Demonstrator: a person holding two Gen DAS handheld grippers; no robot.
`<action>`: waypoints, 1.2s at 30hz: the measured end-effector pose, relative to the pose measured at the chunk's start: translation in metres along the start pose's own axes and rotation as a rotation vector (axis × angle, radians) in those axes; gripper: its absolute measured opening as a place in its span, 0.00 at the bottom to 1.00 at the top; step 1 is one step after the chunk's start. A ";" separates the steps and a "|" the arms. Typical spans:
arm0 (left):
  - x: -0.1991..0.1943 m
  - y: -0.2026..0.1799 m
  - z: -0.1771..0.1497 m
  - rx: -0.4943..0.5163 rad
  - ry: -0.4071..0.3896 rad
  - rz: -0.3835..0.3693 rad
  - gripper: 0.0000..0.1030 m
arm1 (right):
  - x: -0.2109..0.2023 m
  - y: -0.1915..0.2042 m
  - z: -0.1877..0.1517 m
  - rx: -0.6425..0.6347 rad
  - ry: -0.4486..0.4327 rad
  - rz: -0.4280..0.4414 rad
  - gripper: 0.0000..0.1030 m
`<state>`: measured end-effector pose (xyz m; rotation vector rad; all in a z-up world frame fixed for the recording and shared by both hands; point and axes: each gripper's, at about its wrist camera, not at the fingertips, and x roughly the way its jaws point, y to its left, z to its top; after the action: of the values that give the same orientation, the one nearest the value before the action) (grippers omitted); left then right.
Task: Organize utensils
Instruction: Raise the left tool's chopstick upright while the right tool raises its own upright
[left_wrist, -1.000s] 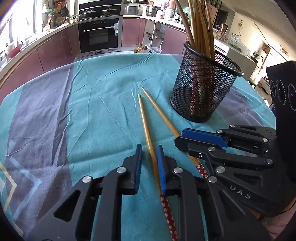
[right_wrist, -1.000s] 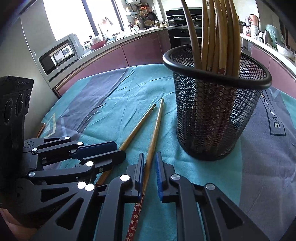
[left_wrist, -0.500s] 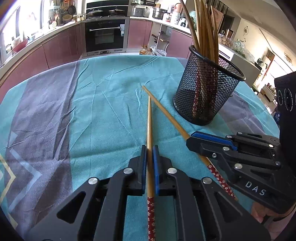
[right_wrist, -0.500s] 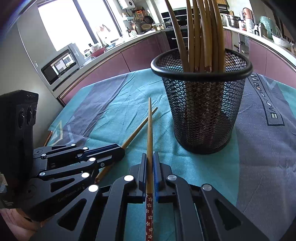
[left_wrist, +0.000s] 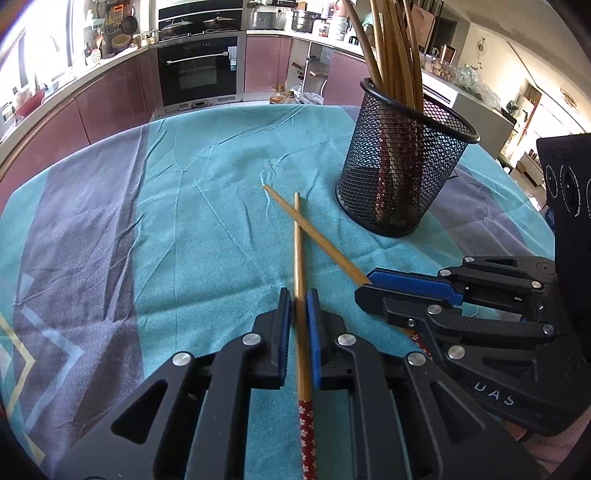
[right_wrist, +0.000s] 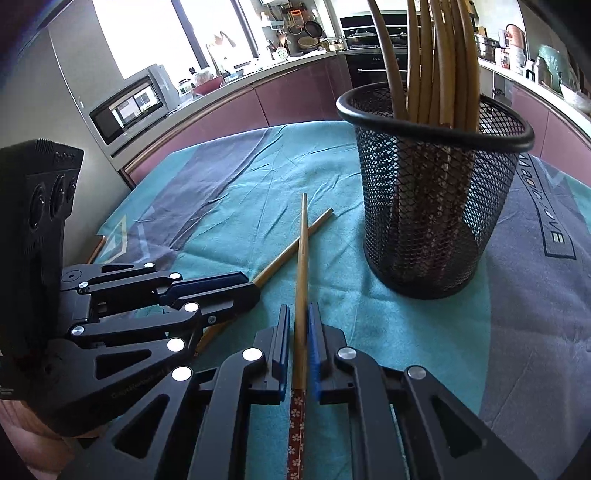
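Two chopsticks remain outside the mesh holder (left_wrist: 402, 162), which already stands full at two o'clock on the desk (left_wrist: 207, 229). Each claw, left claw (left_wrist: 295, 314) and right claw (right_wrist: 295, 325), grips one chopstick; since a second ago both closed, and the sticks now cross.

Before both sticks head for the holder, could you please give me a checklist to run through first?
1. Left gripper shut on left chopstick: ok.
2. Right gripper shut on right chopstick: ok.
3. Chopsticks clear of each other: not ok, their tips cross.
4. Mesh holder upright on the tablecloth: ok.
5. Free room among the standing chopsticks: cannot tell.
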<state>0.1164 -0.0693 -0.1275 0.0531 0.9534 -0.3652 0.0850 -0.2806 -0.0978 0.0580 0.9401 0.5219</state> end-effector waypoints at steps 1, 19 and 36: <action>0.000 -0.001 0.001 0.005 0.000 0.002 0.10 | 0.001 0.000 0.001 0.001 0.001 0.002 0.10; -0.002 0.001 0.000 -0.028 -0.013 -0.010 0.07 | -0.003 -0.006 0.002 0.023 -0.023 0.022 0.06; -0.035 0.002 -0.002 -0.047 -0.073 -0.062 0.07 | -0.036 -0.004 -0.003 0.022 -0.096 0.061 0.06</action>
<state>0.0971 -0.0569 -0.1010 -0.0322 0.8925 -0.3993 0.0675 -0.3007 -0.0737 0.1310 0.8518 0.5604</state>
